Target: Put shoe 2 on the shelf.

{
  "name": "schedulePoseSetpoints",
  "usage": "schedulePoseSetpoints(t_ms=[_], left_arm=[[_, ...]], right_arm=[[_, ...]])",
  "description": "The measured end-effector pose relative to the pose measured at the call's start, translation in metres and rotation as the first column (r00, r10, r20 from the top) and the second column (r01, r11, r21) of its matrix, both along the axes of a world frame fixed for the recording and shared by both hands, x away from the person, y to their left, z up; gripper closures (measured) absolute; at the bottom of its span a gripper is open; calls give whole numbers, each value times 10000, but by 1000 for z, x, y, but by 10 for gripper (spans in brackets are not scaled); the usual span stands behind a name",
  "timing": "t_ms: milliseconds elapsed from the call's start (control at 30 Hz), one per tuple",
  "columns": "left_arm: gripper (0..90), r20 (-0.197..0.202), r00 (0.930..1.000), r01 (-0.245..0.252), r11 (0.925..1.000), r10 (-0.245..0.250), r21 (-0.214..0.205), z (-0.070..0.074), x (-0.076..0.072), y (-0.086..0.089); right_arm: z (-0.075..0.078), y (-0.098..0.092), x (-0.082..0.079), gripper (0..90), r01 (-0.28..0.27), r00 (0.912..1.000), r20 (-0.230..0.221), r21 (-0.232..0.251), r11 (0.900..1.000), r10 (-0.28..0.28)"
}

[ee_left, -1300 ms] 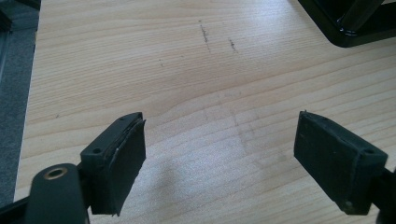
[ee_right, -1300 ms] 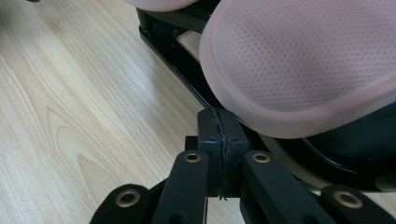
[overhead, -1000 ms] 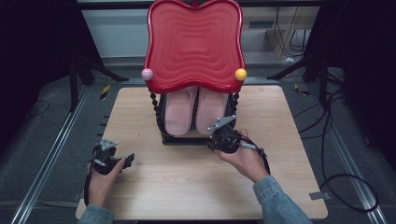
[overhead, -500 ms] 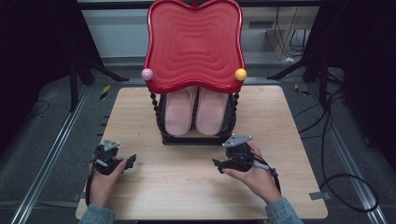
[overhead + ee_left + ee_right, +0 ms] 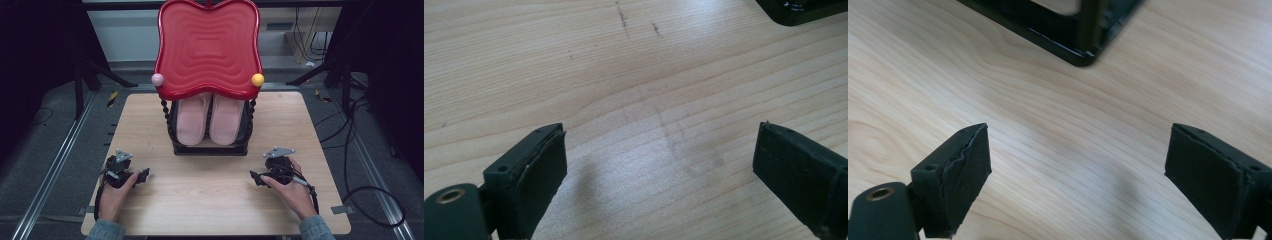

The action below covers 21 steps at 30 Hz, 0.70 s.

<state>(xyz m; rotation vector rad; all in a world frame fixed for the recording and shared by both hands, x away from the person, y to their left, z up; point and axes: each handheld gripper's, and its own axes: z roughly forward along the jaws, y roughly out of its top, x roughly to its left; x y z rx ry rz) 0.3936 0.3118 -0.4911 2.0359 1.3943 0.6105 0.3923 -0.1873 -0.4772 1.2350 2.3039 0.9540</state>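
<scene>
A black rack (image 5: 210, 148) with beaded posts carries a red wavy tray top (image 5: 207, 47). Two pink slippers (image 5: 192, 120) lie side by side on its lower shelf. My left gripper (image 5: 142, 175) rests low over the wooden table (image 5: 210, 200) at the near left. Its jaws have just been opening and stand open (image 5: 659, 150) with bare wood between them. At the near right, my right gripper (image 5: 256, 177) points toward the rack. Its jaws have also just been opening and stand open (image 5: 1075, 150) with nothing between them. The rack's corner (image 5: 1083, 55) lies just ahead.
A pink ball (image 5: 157, 79) and a yellow ball (image 5: 257, 79) top the rack's front posts. Black stands and cables (image 5: 360, 190) lie on the floor around the table. Metal rails run along both sides.
The right hand has drawn back from the right slipper at the rack's front, down to the near right of the table. The left hand has stayed put.
</scene>
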Motion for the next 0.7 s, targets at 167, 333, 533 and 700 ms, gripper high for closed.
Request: schedulePoseSetpoints(t_ms=[167,333,533,700], left_arm=[[60,-32,10000,-41,10000,41,30,-2,1,2],[60,-32,9998,-220,9997,221,130,-4,4,5],[60,71,9987,-505,9986,504,137,-6,8,10],[59,87,9973,-725,9970,723,262,-10,13,13]], right_arm=[[-8,-18,8,114,599,9982,-22,-55,9982,-599],[-10,-31,18,114,1270,9918,113,40,9919,-1270],[-14,-46,30,115,2102,9774,141,359,9770,-2108],[-20,-54,37,107,2608,9650,169,425,9645,-2617]])
